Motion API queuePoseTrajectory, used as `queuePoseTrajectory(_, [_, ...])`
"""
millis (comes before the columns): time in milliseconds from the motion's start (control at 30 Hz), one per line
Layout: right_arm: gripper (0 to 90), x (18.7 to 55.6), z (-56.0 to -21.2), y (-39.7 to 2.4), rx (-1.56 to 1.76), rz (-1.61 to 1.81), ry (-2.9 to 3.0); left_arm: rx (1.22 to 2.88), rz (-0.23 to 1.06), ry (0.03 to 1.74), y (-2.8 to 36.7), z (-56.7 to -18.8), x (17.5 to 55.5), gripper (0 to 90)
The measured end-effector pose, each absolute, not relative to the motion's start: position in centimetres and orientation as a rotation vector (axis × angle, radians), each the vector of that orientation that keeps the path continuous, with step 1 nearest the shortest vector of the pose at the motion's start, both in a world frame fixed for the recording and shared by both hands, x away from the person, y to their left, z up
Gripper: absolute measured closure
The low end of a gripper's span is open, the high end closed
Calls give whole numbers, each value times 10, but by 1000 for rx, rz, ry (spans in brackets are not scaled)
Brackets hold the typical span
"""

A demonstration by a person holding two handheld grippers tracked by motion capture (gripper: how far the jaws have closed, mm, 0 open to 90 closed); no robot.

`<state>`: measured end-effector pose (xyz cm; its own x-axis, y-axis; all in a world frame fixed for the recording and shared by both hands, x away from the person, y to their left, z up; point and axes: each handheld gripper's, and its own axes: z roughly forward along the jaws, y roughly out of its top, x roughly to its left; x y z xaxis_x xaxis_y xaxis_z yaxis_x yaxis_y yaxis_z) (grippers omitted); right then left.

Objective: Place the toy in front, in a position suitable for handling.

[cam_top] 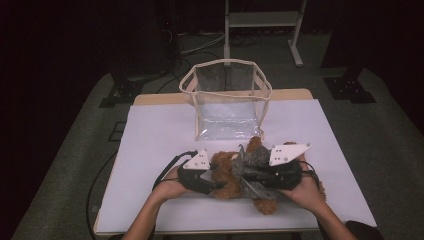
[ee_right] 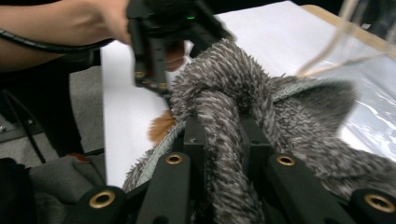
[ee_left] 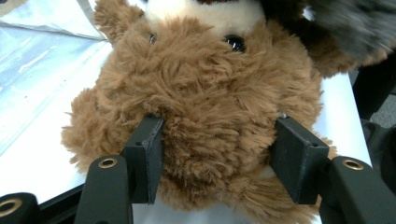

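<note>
A brown teddy bear (cam_top: 226, 174) lies on the white sheet (cam_top: 160, 135) near the table's front, with a grey fuzzy scarf (cam_top: 254, 159) knotted around it. My left gripper (cam_top: 216, 183) comes in from the left. In the left gripper view its jaws (ee_left: 217, 140) press into both sides of the bear's furry head (ee_left: 210, 84). My right gripper (cam_top: 248, 178) reaches in from the right. In the right gripper view it (ee_right: 224, 135) is shut on a strand of the scarf (ee_right: 224, 93) just below the knot. A hand holding the left gripper (ee_right: 159, 42) shows behind the scarf.
A clear plastic bag (cam_top: 227, 97) with cream trim stands open-topped on the sheet just behind the bear. The wooden table edge (cam_top: 155, 99) shows behind the sheet. Cables and a white stand (cam_top: 262, 22) are on the dark floor beyond.
</note>
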<state>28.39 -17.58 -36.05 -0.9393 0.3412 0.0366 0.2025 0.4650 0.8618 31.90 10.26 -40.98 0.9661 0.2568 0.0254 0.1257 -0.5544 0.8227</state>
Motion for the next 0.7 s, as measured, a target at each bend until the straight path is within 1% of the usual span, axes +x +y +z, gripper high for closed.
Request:
queuePoseTrajectory(133, [761, 282, -369, -168, 470, 1430, 2586, 2157, 180, 289, 103, -410, 322, 402])
queuePoseTrajectory(333, [763, 295, -380, -174, 528, 1394, 2592, 2148, 187, 310, 111, -407, 325, 387])
queuePoseTrajectory(500, [762, 306, -380, -180, 572, 1373, 2572, 2122, 190, 329, 120, -405, 327, 383])
queuePoseTrajectory(567, [763, 308, -378, -179, 581, 1370, 2571, 2127, 201, 333, 119, -407, 328, 395])
queuePoseTrajectory(700, [763, 304, -369, -169, 533, 1393, 2558, 2134, 214, 332, 113, -412, 329, 408])
